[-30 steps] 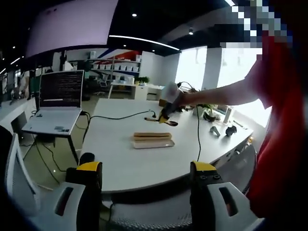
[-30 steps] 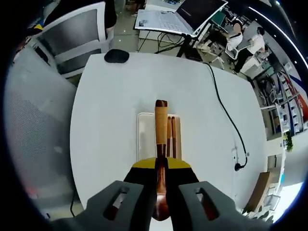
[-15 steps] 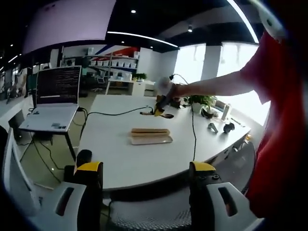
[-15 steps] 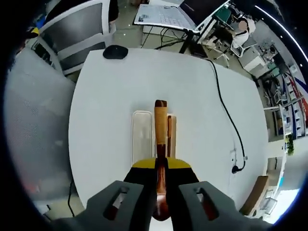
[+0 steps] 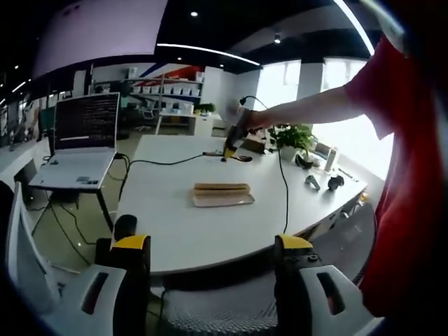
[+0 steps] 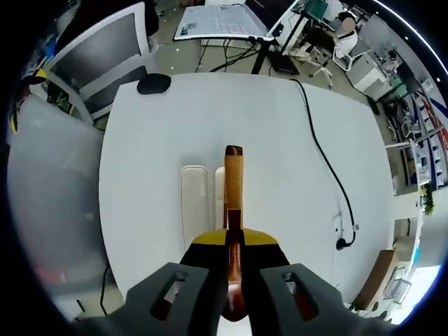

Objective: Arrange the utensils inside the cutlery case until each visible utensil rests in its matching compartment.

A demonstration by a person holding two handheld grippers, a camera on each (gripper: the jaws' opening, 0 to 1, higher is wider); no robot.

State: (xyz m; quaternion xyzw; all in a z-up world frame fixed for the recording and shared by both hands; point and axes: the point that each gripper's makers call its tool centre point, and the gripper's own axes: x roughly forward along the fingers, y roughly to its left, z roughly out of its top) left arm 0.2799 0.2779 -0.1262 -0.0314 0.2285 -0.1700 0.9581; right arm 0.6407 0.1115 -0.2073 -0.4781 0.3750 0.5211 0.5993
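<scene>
Looking along my left gripper [image 5: 208,262], I saw its two yellow-tipped jaws standing wide apart at the bottom of the frame with nothing between them. Left of centre sat an open laptop [image 5: 78,148] on a side stand, and a black cable [image 5: 161,163] ran across the white table [image 5: 210,224]. At mid-frame lay the cutlery case [image 5: 222,194], its lid beside it, well apart from my jaws. Above it, right of centre, my right gripper [image 5: 234,142] hung over the table at the end of an outstretched arm, beside a red sleeve [image 5: 406,175] on the far right.

In the right gripper view, a dark mouse [image 6: 154,83] lay at the upper left of the table [image 6: 140,175]. Just left of centre rested the case [image 6: 195,206]. At centre, my right gripper [image 6: 234,262] was clenched on a wooden-handled utensil [image 6: 234,182], its handle pointing up the frame over the case; I could not tell which compartment lay beneath it. The cable [image 6: 329,168] trailed down the right.
</scene>
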